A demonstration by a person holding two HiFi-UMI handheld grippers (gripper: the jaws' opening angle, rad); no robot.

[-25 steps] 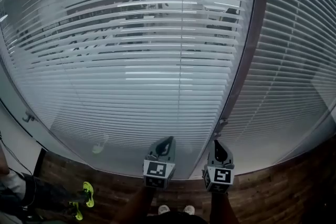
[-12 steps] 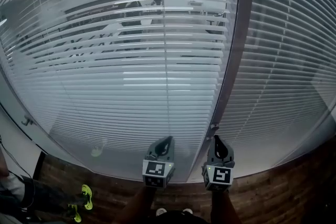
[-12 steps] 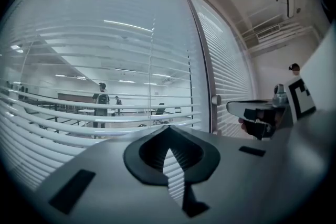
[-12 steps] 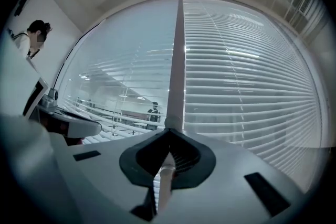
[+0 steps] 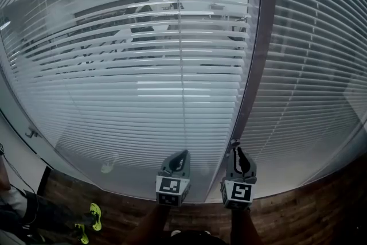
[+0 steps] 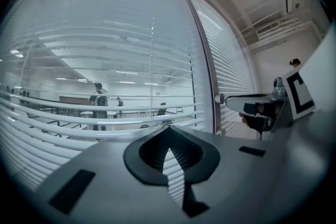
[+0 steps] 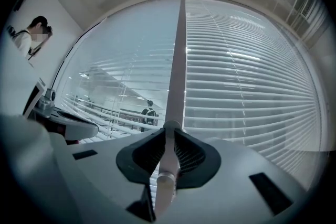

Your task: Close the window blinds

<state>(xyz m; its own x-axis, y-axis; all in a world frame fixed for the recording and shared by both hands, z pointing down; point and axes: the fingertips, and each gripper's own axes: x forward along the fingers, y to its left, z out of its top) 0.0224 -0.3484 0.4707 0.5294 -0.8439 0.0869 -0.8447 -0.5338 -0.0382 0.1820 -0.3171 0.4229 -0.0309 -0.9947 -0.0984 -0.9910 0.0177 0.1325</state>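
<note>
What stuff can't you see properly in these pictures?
Room behind the right blinds: head view, shut slats hide it.
People behind the left blinds: left gripper view, tiny, crossed by slats.
Top of the rod: right gripper view, blends into the window post.
Right gripper: its jaws have just been opening around the rod; whether they press it is unclear.
Person in yellow shoes: head view, cut off by the corner.

Office: glass wall (image 5: 114,164), blinds (image 5: 304,66) (desks (image 6: 68,109) beyond).
</note>
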